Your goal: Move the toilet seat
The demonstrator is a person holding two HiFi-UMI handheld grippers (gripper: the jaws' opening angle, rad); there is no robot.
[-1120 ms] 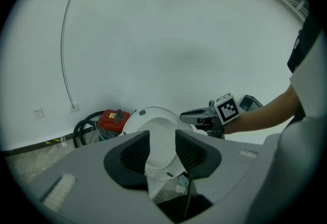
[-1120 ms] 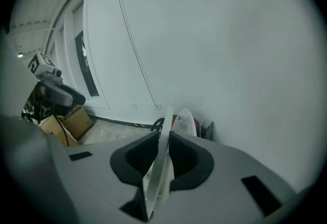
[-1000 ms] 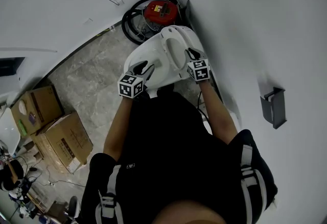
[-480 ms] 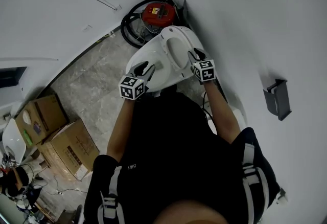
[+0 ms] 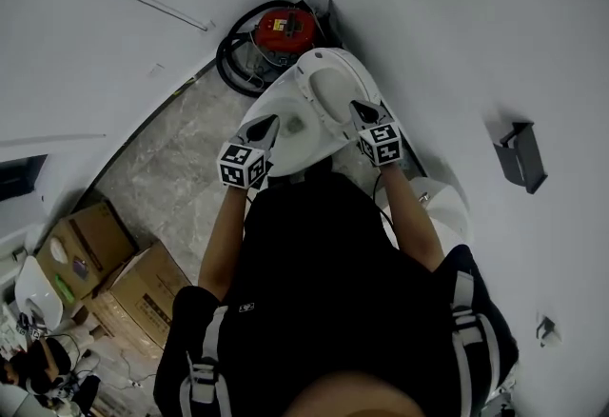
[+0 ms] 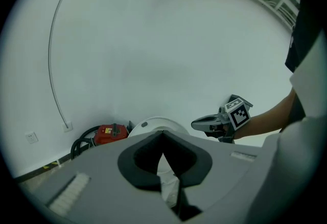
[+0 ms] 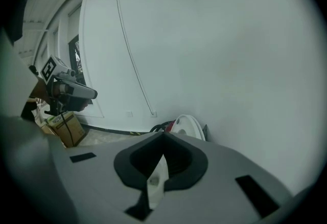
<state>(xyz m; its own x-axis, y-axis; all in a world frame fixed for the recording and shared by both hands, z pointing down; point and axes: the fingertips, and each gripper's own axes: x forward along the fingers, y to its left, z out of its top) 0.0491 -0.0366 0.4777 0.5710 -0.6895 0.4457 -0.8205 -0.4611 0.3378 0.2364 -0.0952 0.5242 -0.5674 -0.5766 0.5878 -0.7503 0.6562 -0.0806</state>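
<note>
Tight on the right against the wall (image 5: 495, 44); open tiled floor (image 5: 171, 158) on the left, cardboard boxes (image 5: 105, 263) well apart; toilet seat (image 5: 306, 110) straight ahead, long axis pointing away toward the red vacuum (image 5: 283, 27) in the corner; left gripper (image 5: 262, 128) and right gripper (image 5: 364, 110) flanking its rim, both closed, tips meeting; yellow label on the vacuum unreadable.

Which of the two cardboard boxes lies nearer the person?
The lower cardboard box, close beside the person's left arm; the other box sits farther out, toward the wall.
</note>
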